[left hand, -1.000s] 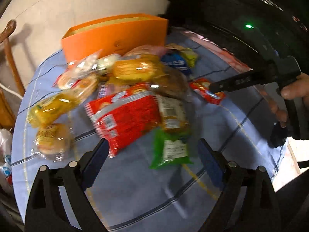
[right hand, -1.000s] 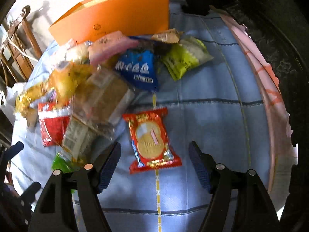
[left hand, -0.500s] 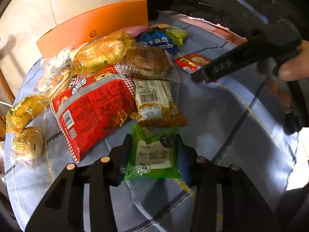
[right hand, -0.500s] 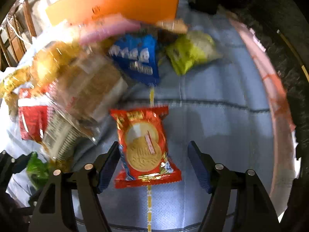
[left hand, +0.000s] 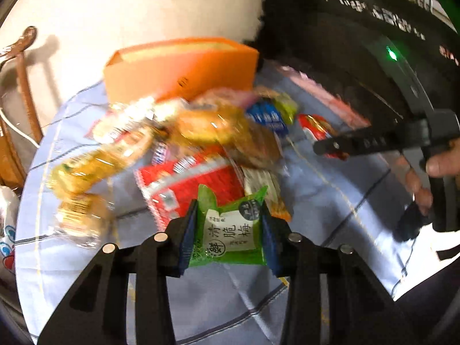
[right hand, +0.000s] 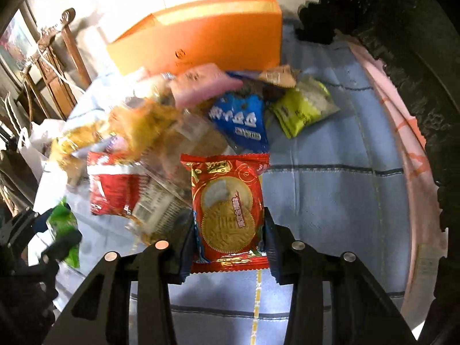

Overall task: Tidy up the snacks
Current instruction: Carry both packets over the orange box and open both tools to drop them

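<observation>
My left gripper (left hand: pixel 228 224) is shut on a green plum snack packet (left hand: pixel 230 233) and holds it above the blue cloth. My right gripper (right hand: pixel 228 230) is shut on a red biscuit packet (right hand: pixel 228 210), also raised off the cloth. A heap of snacks lies behind: a big red bag (left hand: pixel 187 184), yellow bread packs (left hand: pixel 86 166), a blue packet (right hand: pixel 238 118), a lime packet (right hand: pixel 302 109), a pink packet (right hand: pixel 201 86). An orange box (right hand: pixel 207 40) stands at the far edge. The left gripper with its green packet also shows in the right wrist view (right hand: pixel 61 224).
The round table carries a pale blue checked cloth (right hand: pixel 330 195). A wooden chair (right hand: pixel 57 66) stands at the left. A dark carved chair back (right hand: pixel 402 43) rises at the right. The other hand and its gripper handle (left hand: pixel 402 141) show at the right of the left wrist view.
Both grippers closed on their packets and lifted them: the left on the green packet, the right on the red biscuit packet. Both cameras tilted up towards the orange box.
</observation>
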{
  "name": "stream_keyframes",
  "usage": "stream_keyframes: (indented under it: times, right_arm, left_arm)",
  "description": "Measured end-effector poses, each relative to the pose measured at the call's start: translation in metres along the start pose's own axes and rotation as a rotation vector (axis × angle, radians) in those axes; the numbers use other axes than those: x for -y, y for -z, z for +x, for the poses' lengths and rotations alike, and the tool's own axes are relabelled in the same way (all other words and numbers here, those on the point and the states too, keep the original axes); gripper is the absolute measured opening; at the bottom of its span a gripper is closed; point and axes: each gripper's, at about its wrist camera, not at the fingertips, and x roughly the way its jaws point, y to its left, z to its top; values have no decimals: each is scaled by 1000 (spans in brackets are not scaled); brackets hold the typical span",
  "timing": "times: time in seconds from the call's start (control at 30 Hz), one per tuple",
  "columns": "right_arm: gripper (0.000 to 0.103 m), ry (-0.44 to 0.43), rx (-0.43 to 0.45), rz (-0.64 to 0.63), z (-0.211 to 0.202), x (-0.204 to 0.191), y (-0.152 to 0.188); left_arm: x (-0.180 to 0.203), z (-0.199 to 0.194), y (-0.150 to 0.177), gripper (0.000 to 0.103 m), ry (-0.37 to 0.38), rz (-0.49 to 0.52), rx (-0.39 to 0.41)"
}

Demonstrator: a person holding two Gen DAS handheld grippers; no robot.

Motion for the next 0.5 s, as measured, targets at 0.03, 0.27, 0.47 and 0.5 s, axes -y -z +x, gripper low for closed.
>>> stream_keyframes:
  times: [0.03,0.27,0.47,0.5]
  right_arm:
    - [42,-6,14,2,-5,-4,-1]
    - [42,-38,115,-2,-37,-23,-38]
    - [42,-43,234,-8,-70,-28,-101]
    - [42,-43,252,-4,-75,-27,-114]
  left_arm:
    - [-4,-3,-3,39,-3,-8,7]
    - [-22,-18,-36,39,-50,-35,62]
    - [-49,-26,-92,39,-66,-68,127]
    - [-52,-28,-104,39,-73,-65,142]
